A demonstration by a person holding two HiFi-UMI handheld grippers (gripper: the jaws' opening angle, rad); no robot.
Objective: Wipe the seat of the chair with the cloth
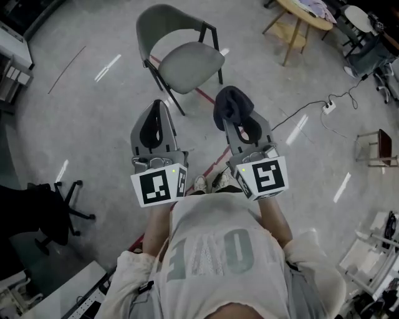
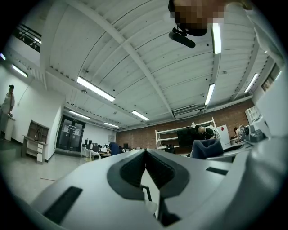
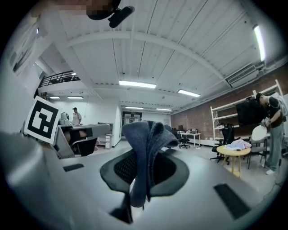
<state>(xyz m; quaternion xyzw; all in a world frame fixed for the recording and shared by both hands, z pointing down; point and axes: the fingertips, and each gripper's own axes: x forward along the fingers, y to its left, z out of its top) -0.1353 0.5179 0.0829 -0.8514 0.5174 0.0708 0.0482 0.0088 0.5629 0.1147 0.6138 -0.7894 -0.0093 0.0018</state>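
A grey chair [image 1: 182, 57] with black legs stands on the floor ahead of me, its seat [image 1: 190, 66] bare. My right gripper [image 1: 235, 112] is shut on a dark blue cloth [image 1: 229, 104], held up in the air just short of the chair's right front. In the right gripper view the cloth [image 3: 146, 148] sticks up bunched between the jaws. My left gripper [image 1: 155, 118] hovers beside it, near the chair's front leg, shut with nothing in it. The left gripper view shows its pads [image 2: 157, 168] pressed together at the tips and the cloth [image 2: 206, 147] off to the right.
A black office chair [image 1: 53, 209] stands at my left. A round wooden table [image 1: 299, 19] is at the back right, also in the right gripper view as table [image 3: 235, 150]. A power strip with cable [image 1: 328, 107] lies on the floor at right. A person [image 3: 274, 130] stands by shelving.
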